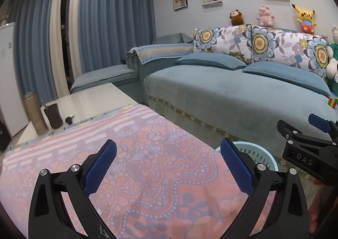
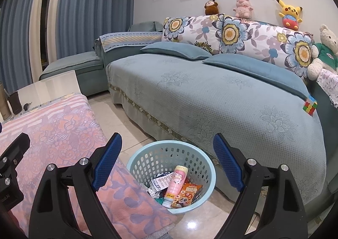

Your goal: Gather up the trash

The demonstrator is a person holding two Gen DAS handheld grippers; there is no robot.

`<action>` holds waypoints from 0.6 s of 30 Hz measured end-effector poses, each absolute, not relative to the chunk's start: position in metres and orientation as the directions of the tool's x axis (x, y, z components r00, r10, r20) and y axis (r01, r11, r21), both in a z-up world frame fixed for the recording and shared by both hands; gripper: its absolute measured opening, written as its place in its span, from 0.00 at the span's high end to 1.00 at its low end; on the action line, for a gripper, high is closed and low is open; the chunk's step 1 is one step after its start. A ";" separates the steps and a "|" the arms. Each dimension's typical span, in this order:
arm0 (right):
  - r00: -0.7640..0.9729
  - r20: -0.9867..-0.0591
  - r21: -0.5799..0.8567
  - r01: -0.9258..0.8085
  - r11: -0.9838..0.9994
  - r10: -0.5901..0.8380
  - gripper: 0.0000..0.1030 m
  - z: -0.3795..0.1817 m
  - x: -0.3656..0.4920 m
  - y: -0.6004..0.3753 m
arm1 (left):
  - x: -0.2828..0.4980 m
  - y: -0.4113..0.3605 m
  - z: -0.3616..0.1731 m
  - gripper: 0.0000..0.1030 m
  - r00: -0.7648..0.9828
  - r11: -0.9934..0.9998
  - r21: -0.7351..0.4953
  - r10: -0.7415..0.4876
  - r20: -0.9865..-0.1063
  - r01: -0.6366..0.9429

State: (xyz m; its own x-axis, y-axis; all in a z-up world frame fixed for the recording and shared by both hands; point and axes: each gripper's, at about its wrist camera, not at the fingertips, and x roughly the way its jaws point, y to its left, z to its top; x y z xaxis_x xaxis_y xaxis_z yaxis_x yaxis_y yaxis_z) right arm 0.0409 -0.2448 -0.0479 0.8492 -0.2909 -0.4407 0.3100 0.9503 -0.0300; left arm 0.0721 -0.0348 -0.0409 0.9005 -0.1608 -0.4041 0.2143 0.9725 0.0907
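A light blue perforated basket [image 2: 147, 160] stands on the floor between the table and the sofa. Inside it lie a pink bottle [image 2: 175, 184], an orange snack packet [image 2: 190, 192] and crumpled paper [image 2: 160, 181]. My right gripper [image 2: 166, 154] hovers above the basket, jaws wide open, nothing between them. My left gripper [image 1: 169, 158] is open over the pink patterned tablecloth [image 1: 147, 154], also with nothing in it. In the left wrist view the basket's rim [image 1: 259, 152] shows past the right finger, and the right gripper's body [image 1: 306, 150] sits at the right edge.
A gold flask [image 1: 34, 116], a dark cup [image 1: 53, 116] and a small dark object [image 1: 69, 120] stand at the table's far left. A blue-covered sofa [image 2: 211, 95] fills the right, with a colour cube [image 2: 310, 105] on it. Tiled floor [image 2: 118, 120] lies between table and sofa.
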 end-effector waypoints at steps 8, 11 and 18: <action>0.852 -0.430 -0.032 0.314 0.949 -0.297 0.19 -0.046 0.040 -0.244 | 0.072 -0.035 -0.040 0.07 0.904 0.973 0.091 -0.161 -0.396 0.213; 0.854 -0.427 -0.036 0.314 0.949 -0.299 0.19 -0.045 0.040 -0.243 | 0.072 -0.035 -0.040 0.07 0.905 0.973 0.094 -0.159 -0.395 0.212; 0.855 -0.428 -0.041 0.304 0.952 -0.292 0.19 -0.045 0.041 -0.241 | 0.072 -0.035 -0.040 0.07 0.905 0.973 0.092 -0.159 -0.396 0.211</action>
State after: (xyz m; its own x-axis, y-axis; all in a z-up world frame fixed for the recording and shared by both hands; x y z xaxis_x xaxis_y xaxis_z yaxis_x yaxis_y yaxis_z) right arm 0.0410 -0.2410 -0.0451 0.8552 -0.2921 -0.4283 0.3044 0.9516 -0.0412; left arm 0.0717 -0.0352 -0.0397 0.9045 -0.1589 -0.3957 0.2112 0.9731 0.0921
